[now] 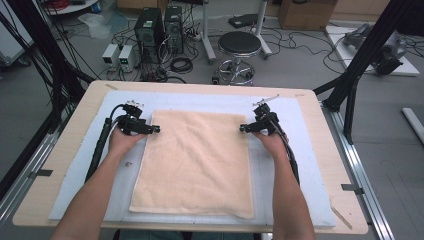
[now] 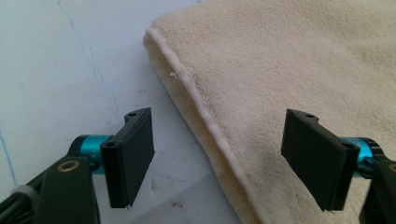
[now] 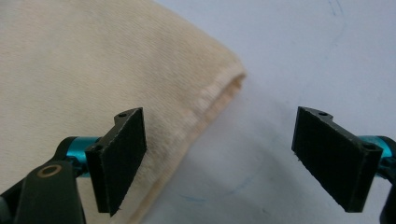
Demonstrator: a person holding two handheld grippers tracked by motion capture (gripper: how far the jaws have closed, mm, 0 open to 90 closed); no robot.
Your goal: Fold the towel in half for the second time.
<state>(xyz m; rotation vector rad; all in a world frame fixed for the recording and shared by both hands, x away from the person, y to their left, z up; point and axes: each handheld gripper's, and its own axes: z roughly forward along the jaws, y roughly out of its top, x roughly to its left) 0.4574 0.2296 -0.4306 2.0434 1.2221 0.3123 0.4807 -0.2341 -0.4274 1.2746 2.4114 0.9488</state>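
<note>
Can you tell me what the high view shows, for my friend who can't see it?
A cream towel lies flat on a table. A person's hands hold the left claw and right claw, both open, at its two side edges near the far corners.

- Table (image 1: 320, 135): pale wood top, bearing a white mat (image 1: 295, 165).
- Stool (image 1: 239, 44): round black seat on a chrome base, on the floor beyond the table.
- Two computer towers (image 1: 159, 27), left of the stool, among cables.
- Cardboard box (image 1: 306, 12), far right of the stool.
</note>
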